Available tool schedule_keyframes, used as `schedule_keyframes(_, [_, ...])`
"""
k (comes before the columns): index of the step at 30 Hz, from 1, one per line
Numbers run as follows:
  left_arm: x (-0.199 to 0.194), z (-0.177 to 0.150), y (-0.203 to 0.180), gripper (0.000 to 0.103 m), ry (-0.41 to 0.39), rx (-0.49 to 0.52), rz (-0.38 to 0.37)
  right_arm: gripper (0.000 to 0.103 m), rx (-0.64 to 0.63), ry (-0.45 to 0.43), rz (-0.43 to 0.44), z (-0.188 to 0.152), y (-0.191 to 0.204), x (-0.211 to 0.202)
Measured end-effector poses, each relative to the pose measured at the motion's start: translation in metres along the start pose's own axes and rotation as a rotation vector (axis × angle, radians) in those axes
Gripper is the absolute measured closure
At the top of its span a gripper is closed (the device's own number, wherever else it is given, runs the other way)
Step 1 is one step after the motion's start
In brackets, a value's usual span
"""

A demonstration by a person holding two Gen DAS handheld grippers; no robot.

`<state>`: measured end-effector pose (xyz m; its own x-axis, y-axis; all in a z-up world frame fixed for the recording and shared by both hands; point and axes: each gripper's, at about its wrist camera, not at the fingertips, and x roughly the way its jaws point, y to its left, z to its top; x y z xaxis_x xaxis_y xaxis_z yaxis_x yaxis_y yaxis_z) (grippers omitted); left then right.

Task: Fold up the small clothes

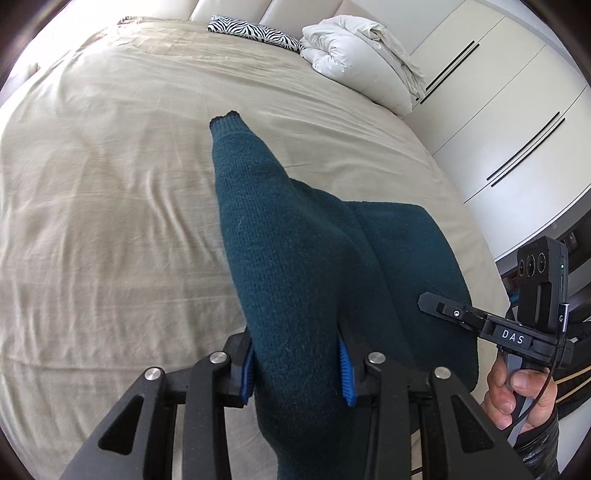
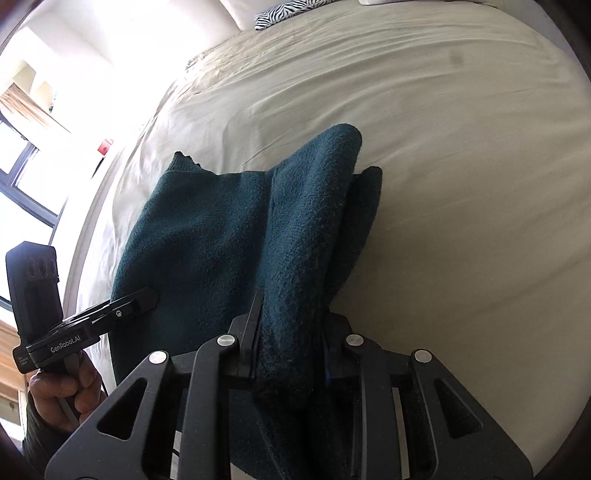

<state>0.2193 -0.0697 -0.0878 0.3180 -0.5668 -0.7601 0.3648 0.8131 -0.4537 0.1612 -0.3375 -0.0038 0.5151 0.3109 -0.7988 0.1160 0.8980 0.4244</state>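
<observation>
A dark teal knit sweater (image 1: 288, 258) hangs lifted above the beige bed sheet (image 1: 110, 184), one sleeve trailing toward the middle of the bed. In the left wrist view my left gripper (image 1: 297, 373) is shut on a thick bunch of the knit, its blue pads (image 1: 345, 373) pressing both sides. The right gripper (image 1: 430, 303) reaches in at the sweater's right edge. In the right wrist view my right gripper (image 2: 290, 343) is shut on a folded ridge of the sweater (image 2: 221, 240). The left gripper (image 2: 144, 299) sits at the cloth's left edge, over the sheet (image 2: 461, 184).
A zebra-print pillow (image 1: 255, 33) and a folded white duvet (image 1: 362, 55) lie at the head of the bed. White wardrobe doors (image 1: 498, 110) stand to the right. A bright window (image 2: 22, 166) is on the left. A hand (image 1: 517, 395) grips each handle.
</observation>
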Motion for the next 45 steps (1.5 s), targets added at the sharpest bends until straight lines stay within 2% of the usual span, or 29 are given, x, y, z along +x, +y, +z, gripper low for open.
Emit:
schedule_keyframes(8, [-0.086,-0.068,0.050,0.065,-0.060,-0.046,0.058,0.081,-0.061,0.049,0.141,-0.064,0.091,0.006])
schedule_keyframes(13, [-0.093,-0.103,0.084,0.065,-0.038,-0.094,0.071,0.081,-0.057,0.101,0.182,-0.103,0.128,0.037])
schedule_keyframes(17, [-0.078,-0.121,0.105,0.060,-0.027,-0.141,0.051,0.080,0.024,0.148,0.160,-0.123,0.110,0.067])
schedule_keyframes(22, [-0.077,-0.129,0.117,0.055,-0.052,-0.167,0.009,0.075,0.172,0.132,0.312,-0.143,0.068,0.074])
schedule_keyframes(25, [-0.088,-0.134,0.119,0.053,-0.079,-0.169,0.014,0.070,0.199,0.109,0.302,-0.141,0.065,0.065])
schedule_keyframes(27, [-0.100,-0.136,0.117,0.052,-0.118,-0.167,0.033,0.063,0.202,0.065,0.261,-0.138,0.061,0.054])
schedule_keyframes(28, [-0.107,-0.136,0.114,0.051,-0.141,-0.163,0.046,0.063,0.202,0.044,0.248,-0.133,0.059,0.051])
schedule_keyframes(33, [-0.153,-0.142,0.090,0.027,-0.303,-0.059,0.158,0.062,0.213,-0.054,0.186,-0.131,0.052,0.014])
schedule_keyframes(34, [-0.162,-0.144,0.082,0.024,-0.342,-0.028,0.177,0.062,0.203,-0.068,0.195,-0.132,0.056,0.007])
schedule_keyframes(36, [-0.179,-0.150,0.070,0.008,-0.408,0.027,0.210,0.062,0.162,-0.102,0.260,-0.134,0.070,-0.009])
schedule_keyframes(38, [-0.192,-0.156,0.056,0.000,-0.460,0.086,0.224,0.062,0.108,-0.117,0.327,-0.137,0.087,-0.021])
schedule_keyframes(40, [-0.202,-0.163,0.044,0.000,-0.495,0.128,0.252,0.062,0.088,-0.070,0.396,-0.137,0.100,-0.016])
schedule_keyframes(41, [-0.207,-0.164,0.037,0.000,-0.512,0.143,0.262,0.062,0.090,-0.046,0.401,-0.138,0.102,-0.011])
schedule_keyframes(45, [-0.224,-0.172,0.023,0.000,-0.578,0.151,0.290,0.064,0.180,0.071,0.360,-0.153,0.084,0.035])
